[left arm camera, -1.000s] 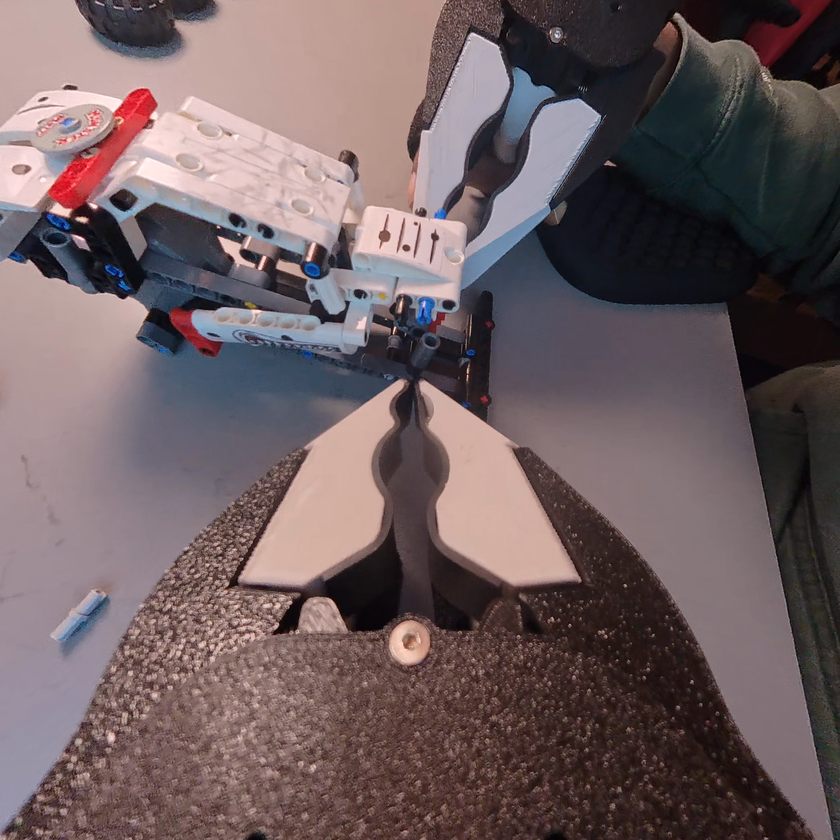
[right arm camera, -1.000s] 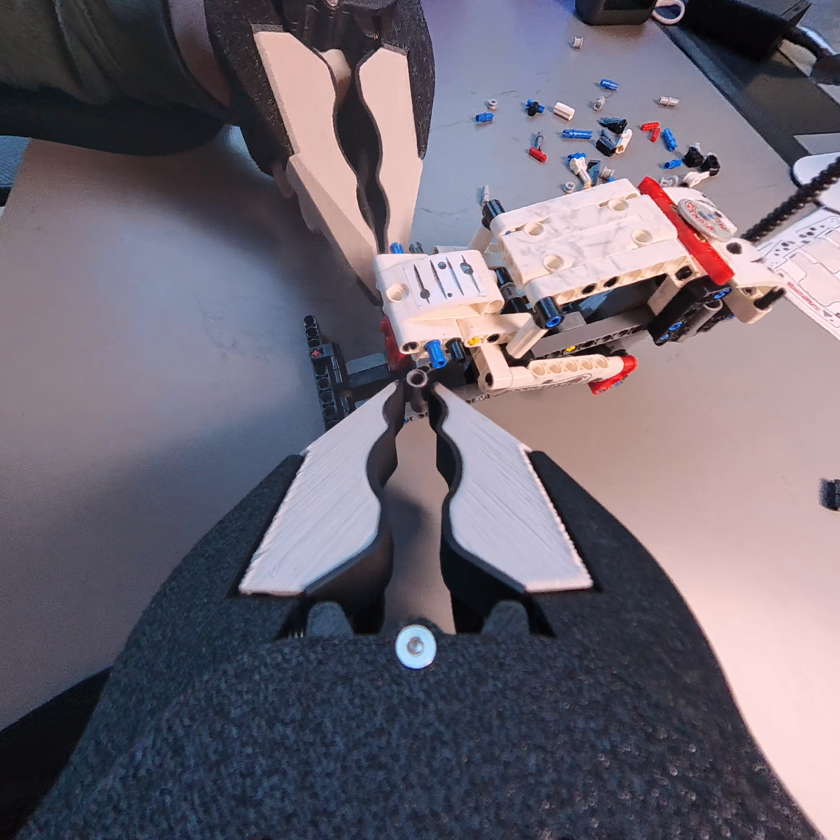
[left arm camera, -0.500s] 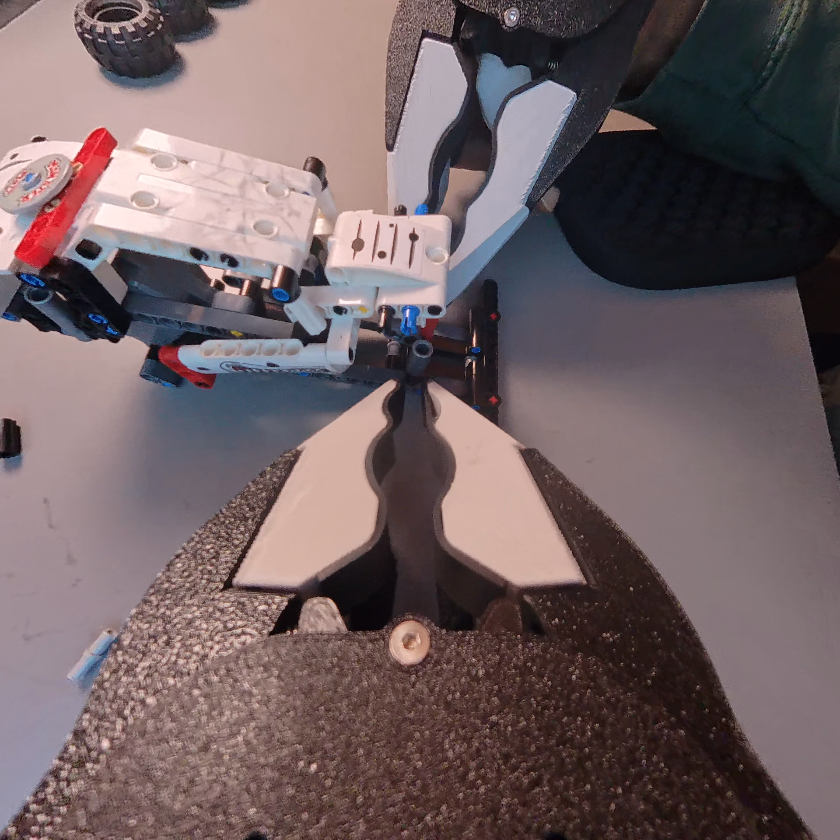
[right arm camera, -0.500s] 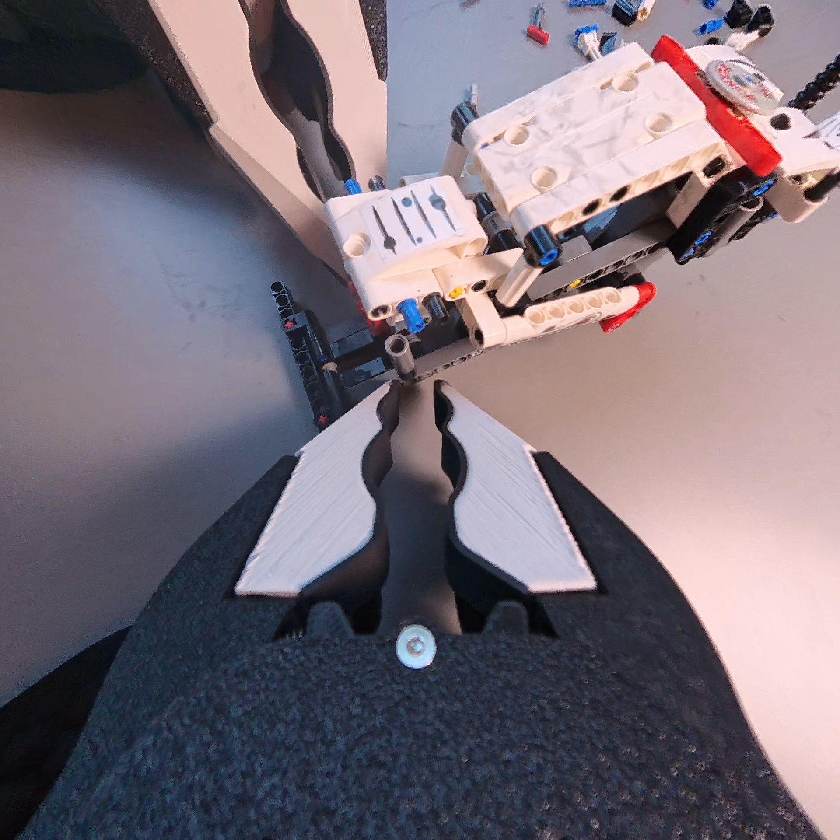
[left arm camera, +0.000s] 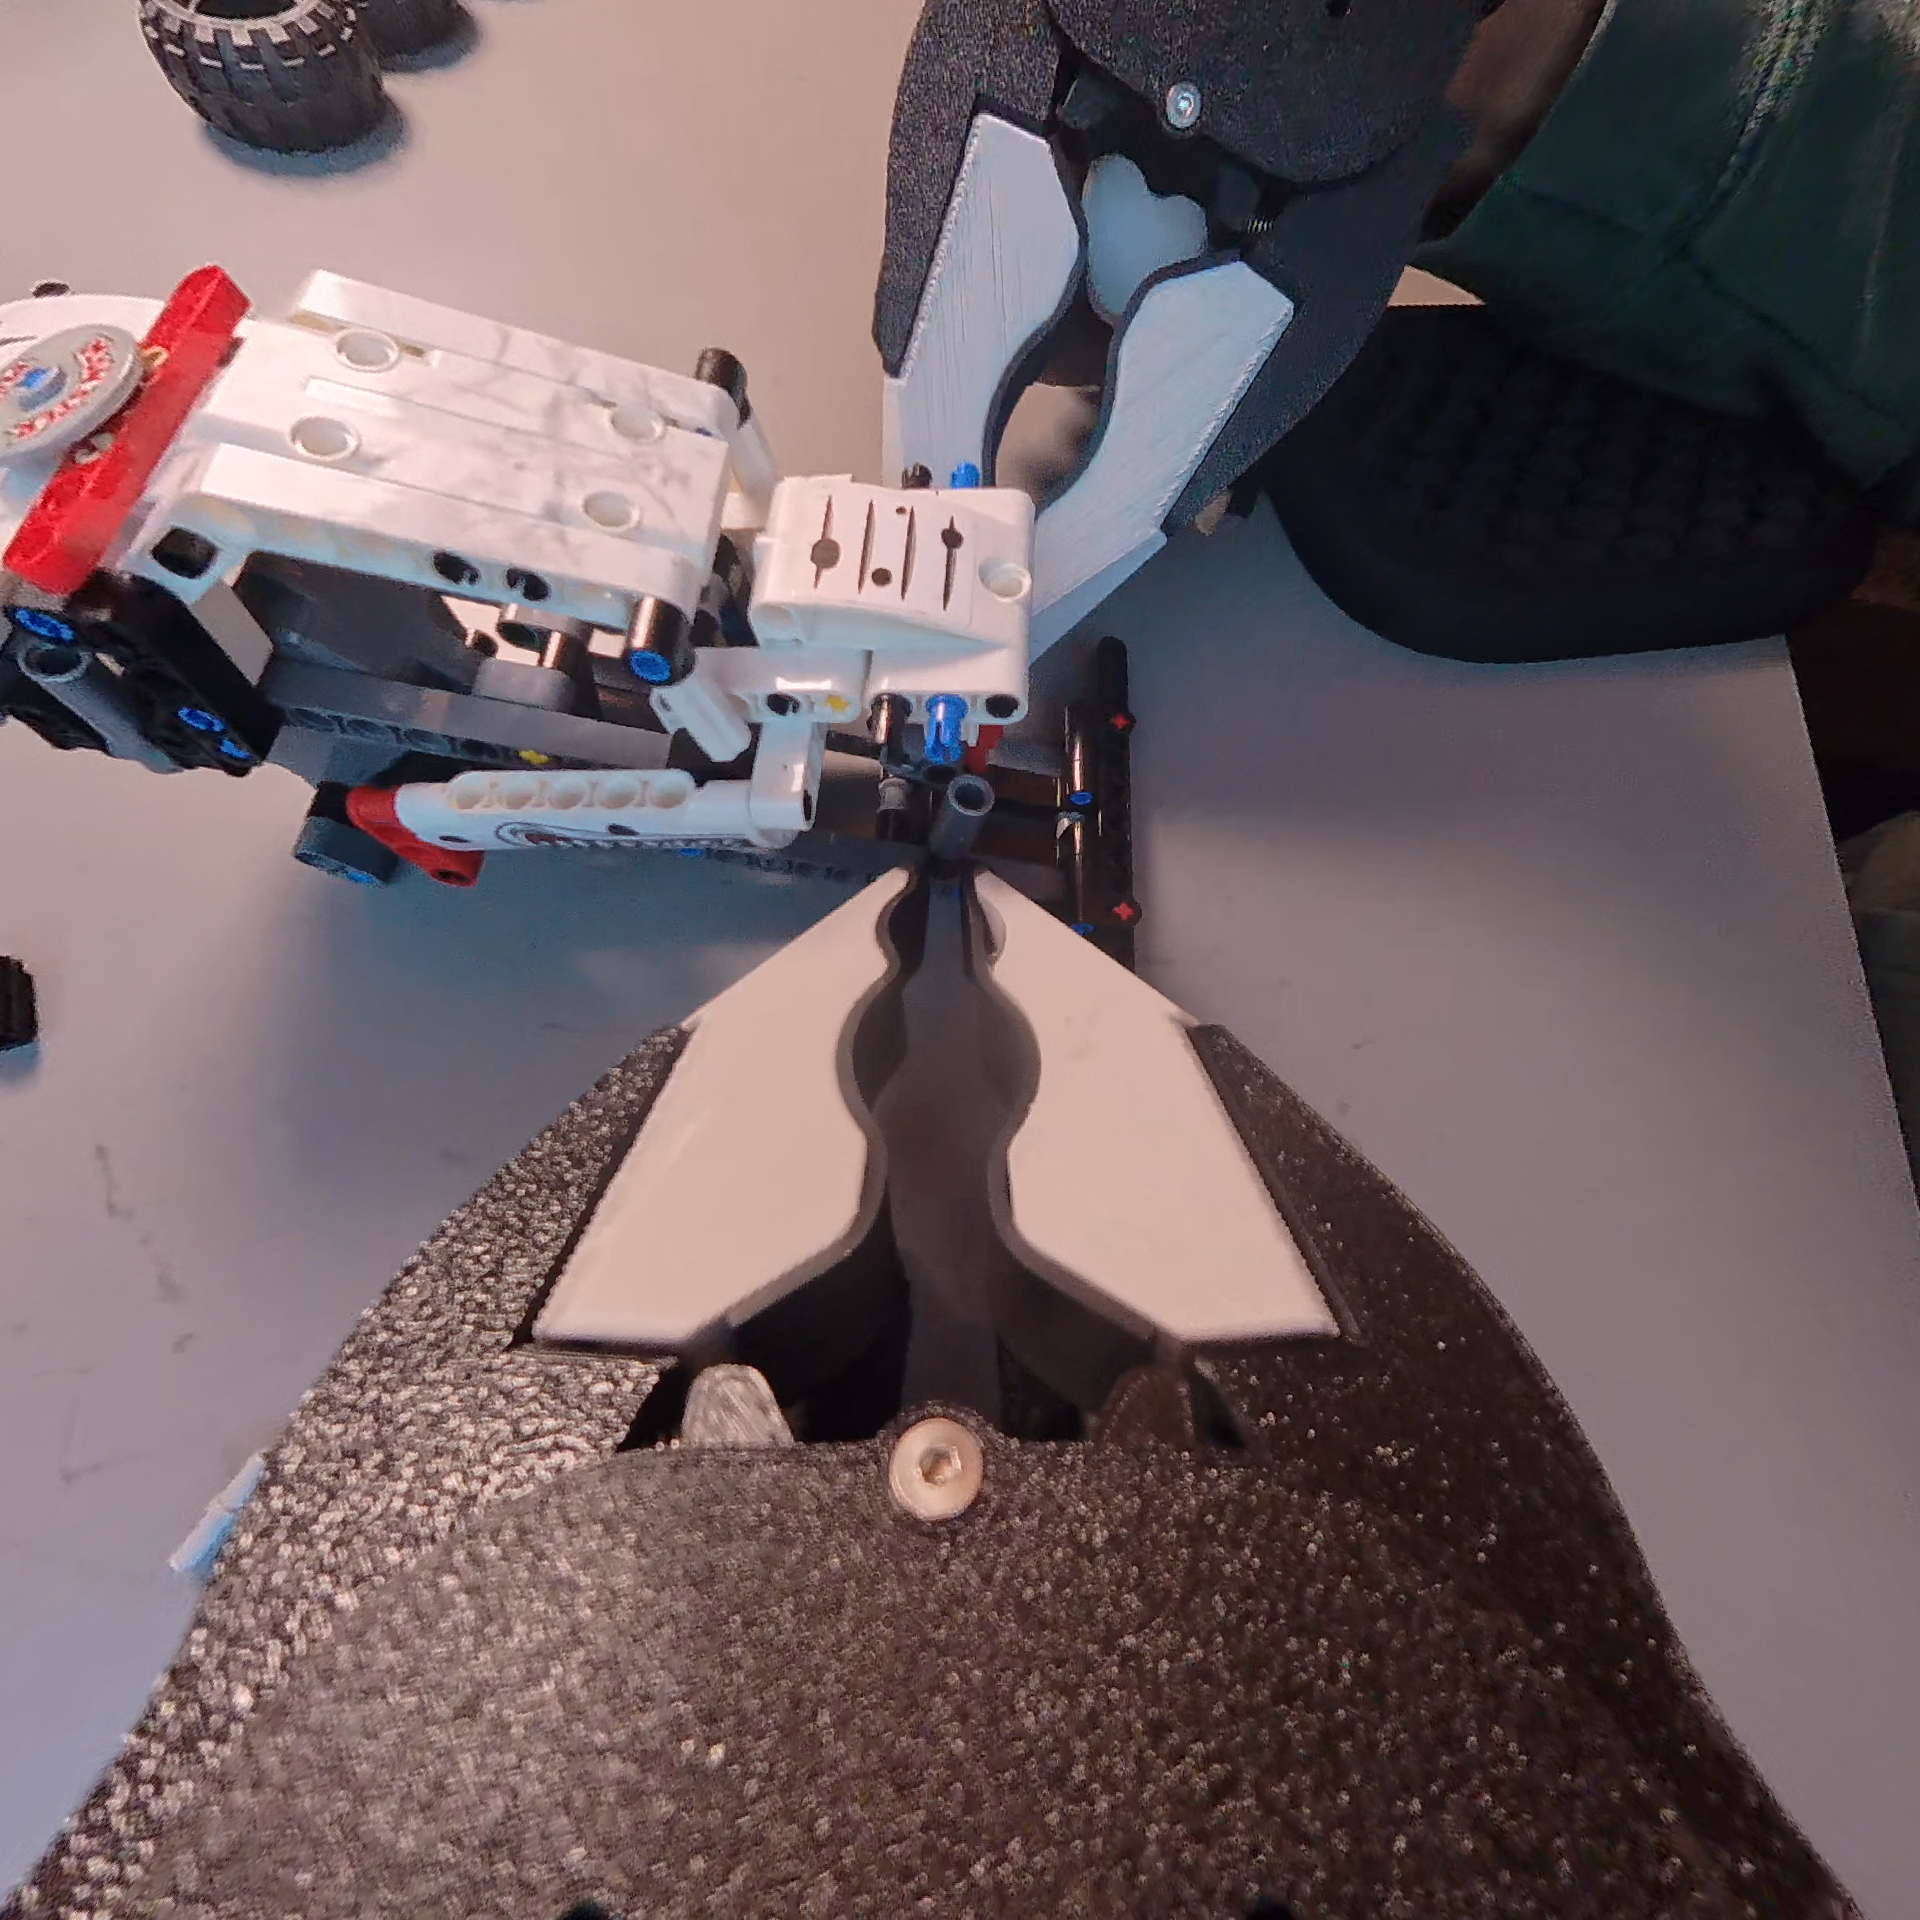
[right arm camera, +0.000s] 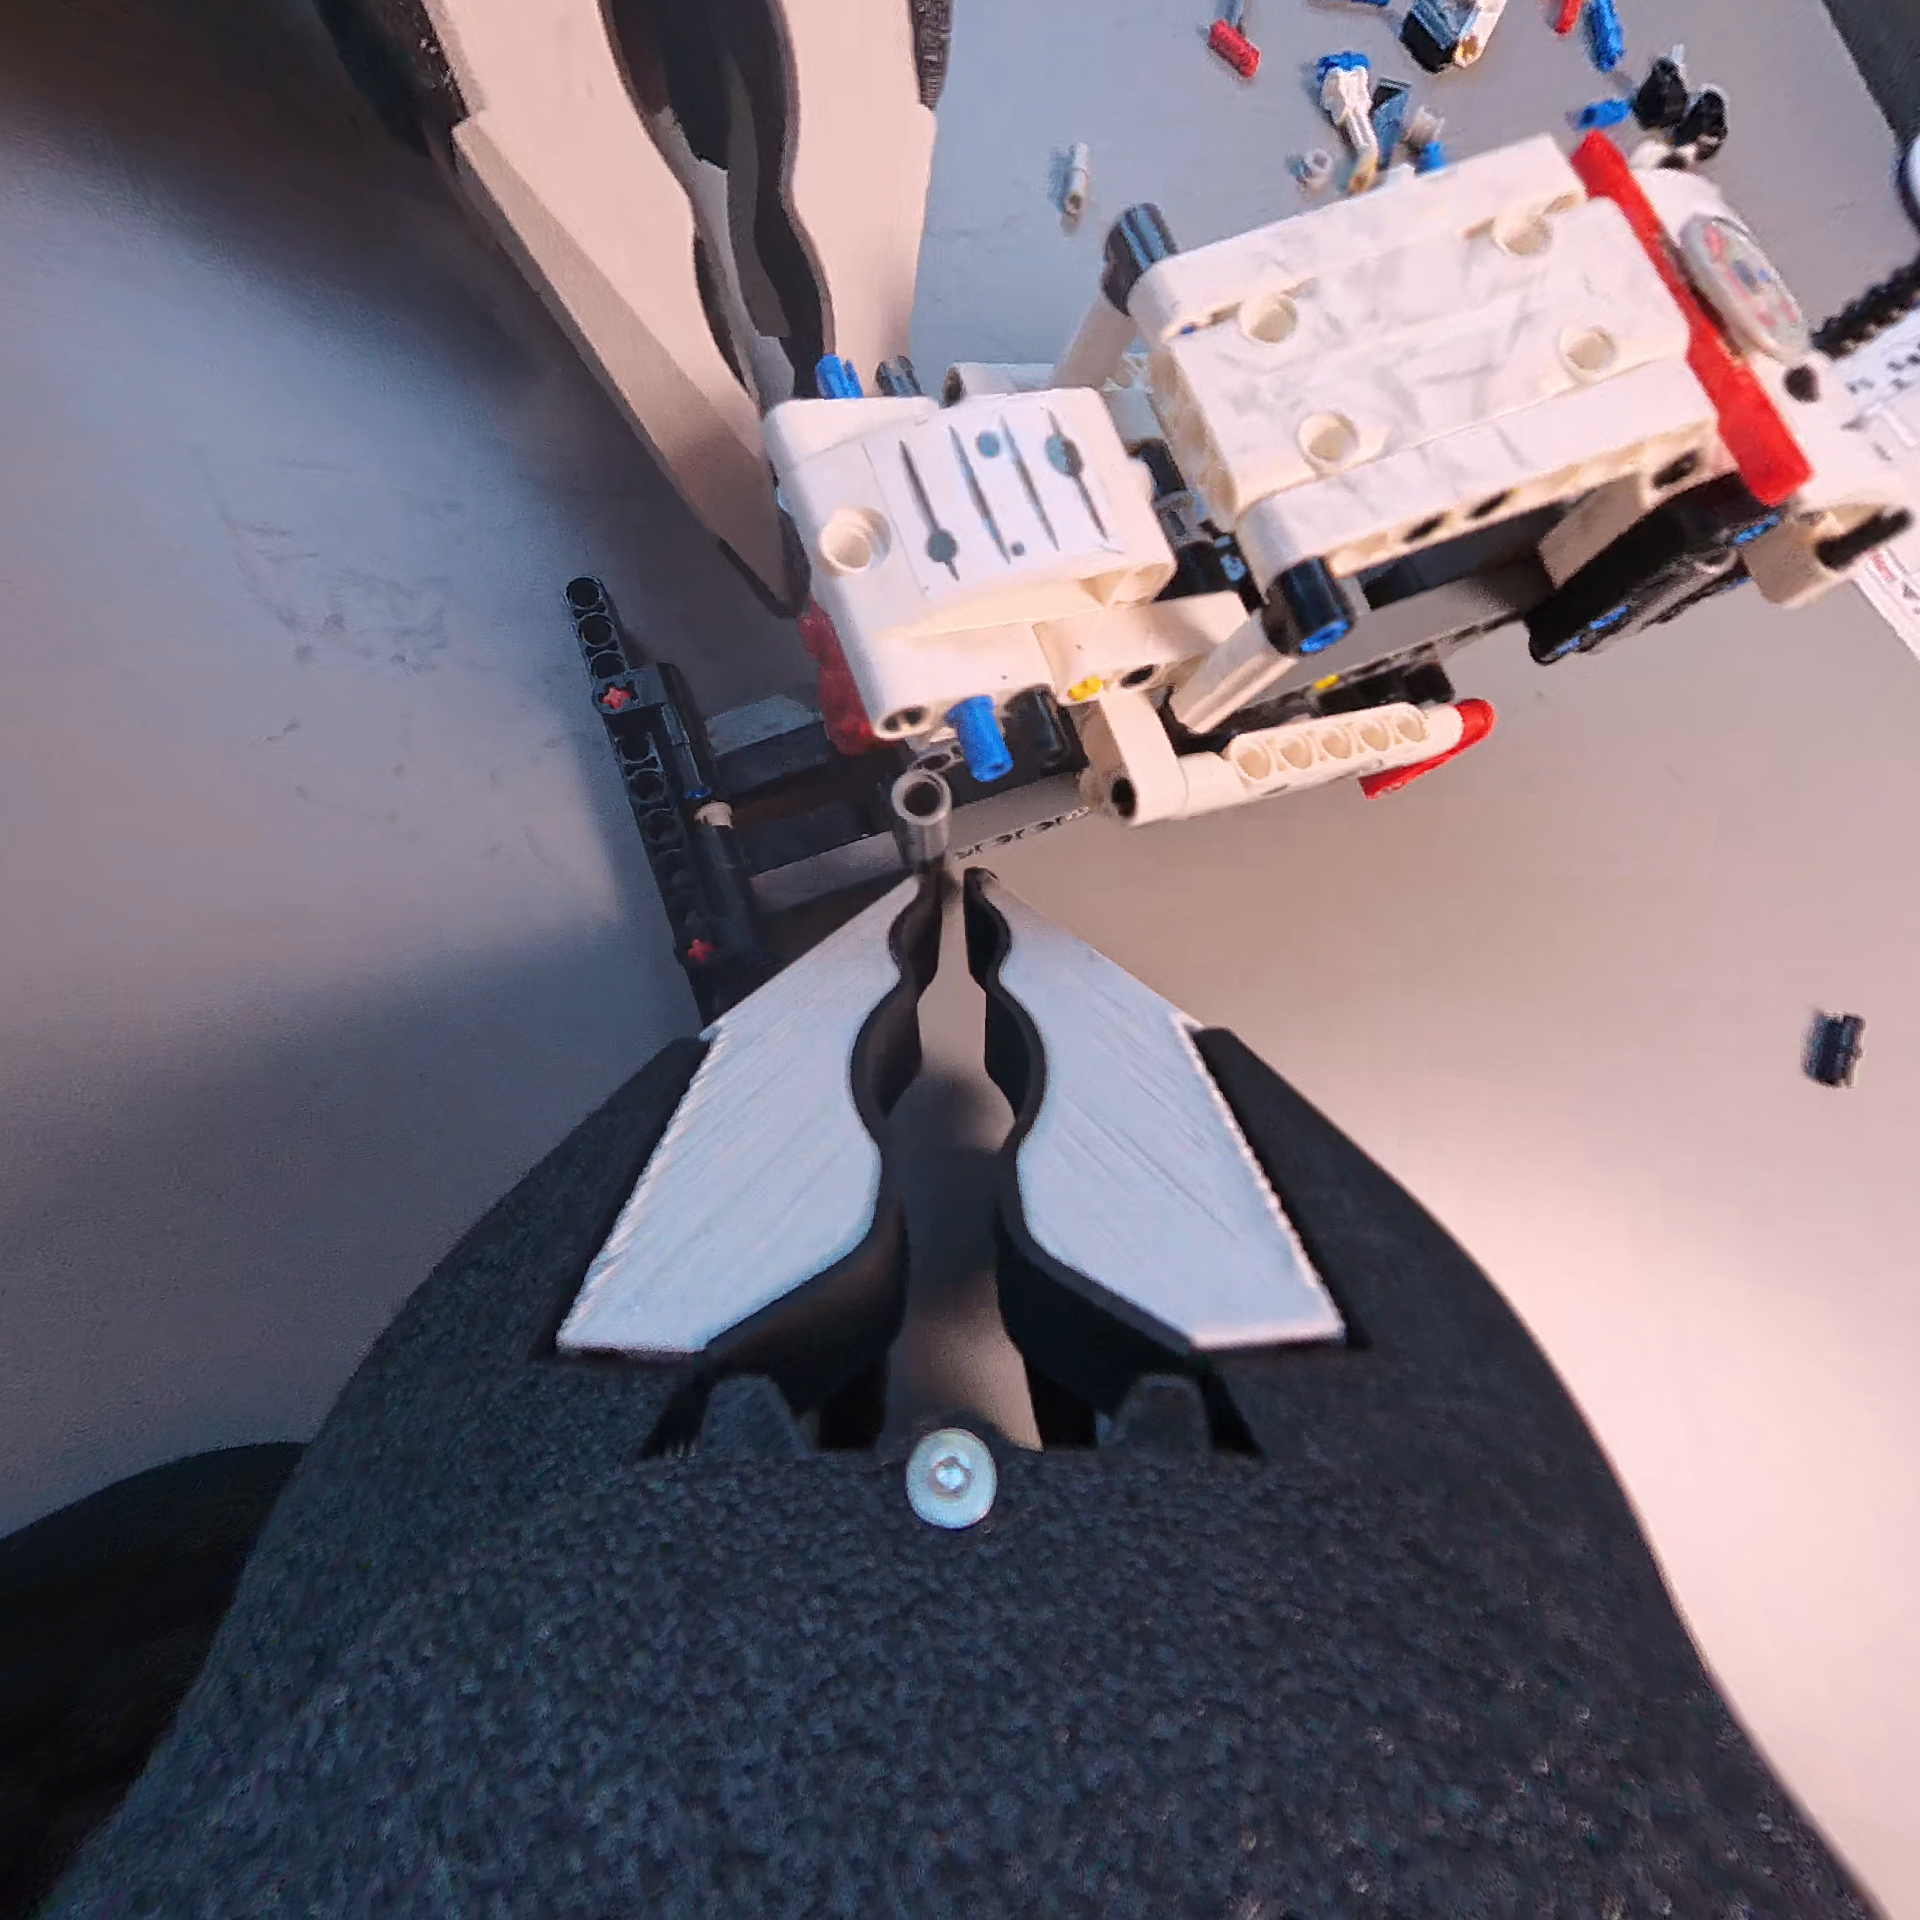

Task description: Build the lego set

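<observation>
1. Left wrist view: The lego model (left arm camera: 468,468) stands on the table (left arm camera: 1455,1039), partly built. White panels, a red beam and dark framing are joined.
2. No wheel is fitted. Tyres (left arm camera: 260,73) lie loose at the far edge, so I judge much work is left.
3. The left gripper (left arm camera: 940,883) has its jaws nearly together at a grey sleeve (left arm camera: 966,810) on the model's near side. I cannot tell whether they clamp it.
4. The right gripper (left arm camera: 1013,436) stands behind the model's white end panel, jaws apart.
5. Right wrist view: The right gripper's jaws show a narrow gap and hold nothing, with a similar sleeve just beyond the tips.
6. Loose small parts (right arm camera: 1455,62) lie beyond the model. A black piece (right arm camera: 1834,1049) lies apart. Neither blocks me.
</observation>
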`<state>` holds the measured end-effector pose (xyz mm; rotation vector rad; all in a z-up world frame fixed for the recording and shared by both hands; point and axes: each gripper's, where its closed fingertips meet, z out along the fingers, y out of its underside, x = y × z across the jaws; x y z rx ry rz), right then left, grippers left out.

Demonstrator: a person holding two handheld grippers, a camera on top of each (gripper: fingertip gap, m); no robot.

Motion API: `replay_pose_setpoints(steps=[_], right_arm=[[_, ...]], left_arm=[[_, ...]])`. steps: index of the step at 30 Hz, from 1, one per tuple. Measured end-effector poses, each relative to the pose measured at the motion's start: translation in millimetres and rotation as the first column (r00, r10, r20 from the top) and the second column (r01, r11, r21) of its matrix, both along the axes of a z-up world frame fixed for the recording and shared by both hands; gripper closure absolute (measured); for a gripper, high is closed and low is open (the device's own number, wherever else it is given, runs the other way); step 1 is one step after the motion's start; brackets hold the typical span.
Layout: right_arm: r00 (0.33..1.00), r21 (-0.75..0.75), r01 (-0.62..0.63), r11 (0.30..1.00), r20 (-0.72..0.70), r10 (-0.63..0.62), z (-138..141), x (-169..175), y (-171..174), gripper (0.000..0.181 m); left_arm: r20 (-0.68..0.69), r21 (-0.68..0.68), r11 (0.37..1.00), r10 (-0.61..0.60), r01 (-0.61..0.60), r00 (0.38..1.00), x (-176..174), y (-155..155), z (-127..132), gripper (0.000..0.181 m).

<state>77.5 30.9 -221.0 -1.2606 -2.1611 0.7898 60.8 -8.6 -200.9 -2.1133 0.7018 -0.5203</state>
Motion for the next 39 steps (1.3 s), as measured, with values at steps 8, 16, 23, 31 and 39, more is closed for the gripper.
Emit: replay_pose_setpoints(steps=[8,16,23,31,39], right_arm=[[0.992,0.019,-0.122,0.992,-0.01,0.122,-1,-4,-4,0.181],[0.991,0.027,-0.131,0.991,-0.02,0.131,-1,-5,-3,0.181],[0.991,0.03,-0.135,0.99,-0.017,0.136,-1,-5,-4,0.181],[0.991,0.038,-0.133,0.99,-0.015,0.134,-1,-5,-3,0.181],[0.992,-0.052,-0.109,0.993,-0.071,0.105,9,-6,-3,0.174]], left_arm=[[-0.009,-0.021,0.999,-0.037,0.037,0.999,-1,-1,0,0.178],[-0.015,-0.036,0.998,-0.059,0.059,0.998,0,0,-1,0.178],[-0.027,-0.062,0.994,-0.087,0.085,0.996,0,0,-2,0.179],[-0.017,-0.085,0.991,-0.108,0.106,0.994,1,2,-1,0.179],[-0.006,-0.06,0.996,-0.066,0.065,0.998,-10,4,2,0.17]])
